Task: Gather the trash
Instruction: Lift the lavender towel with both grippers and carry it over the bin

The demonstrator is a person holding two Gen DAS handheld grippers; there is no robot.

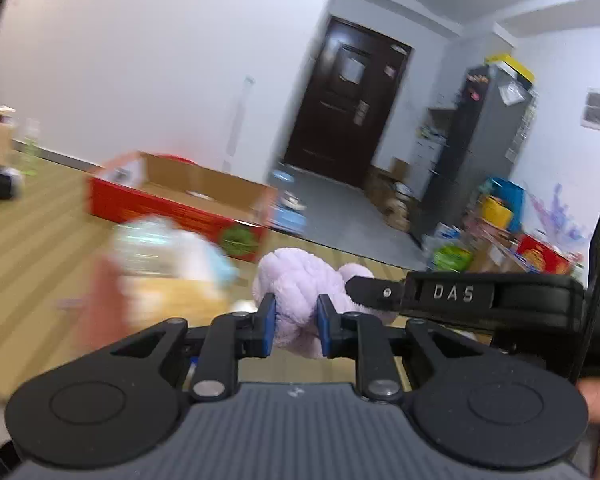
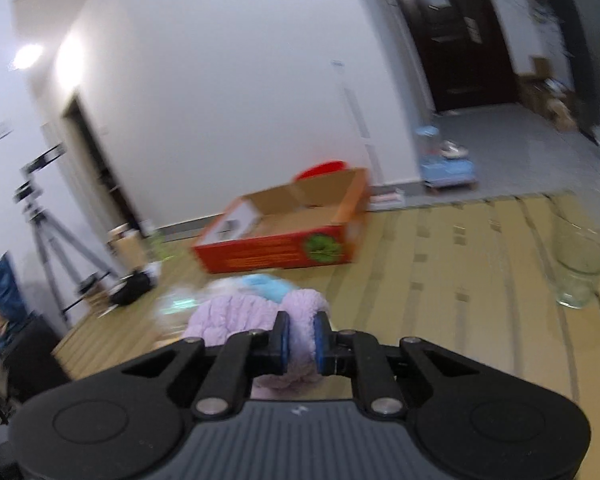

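Plush (image 1: 296, 280), lilac, hangs pinched between both grippers, left (image 1: 296, 326) and right (image 2: 300, 344), short of the box (image 2: 300, 236) (blurred frames). Carry it level, keeping both grips firm.

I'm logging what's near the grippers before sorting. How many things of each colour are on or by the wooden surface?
Lilac: 1, the plush cloth pinched by both the left gripper and the right gripper
Red: 1, the open cardboard box
Clear: 1, the glass
Total: 3
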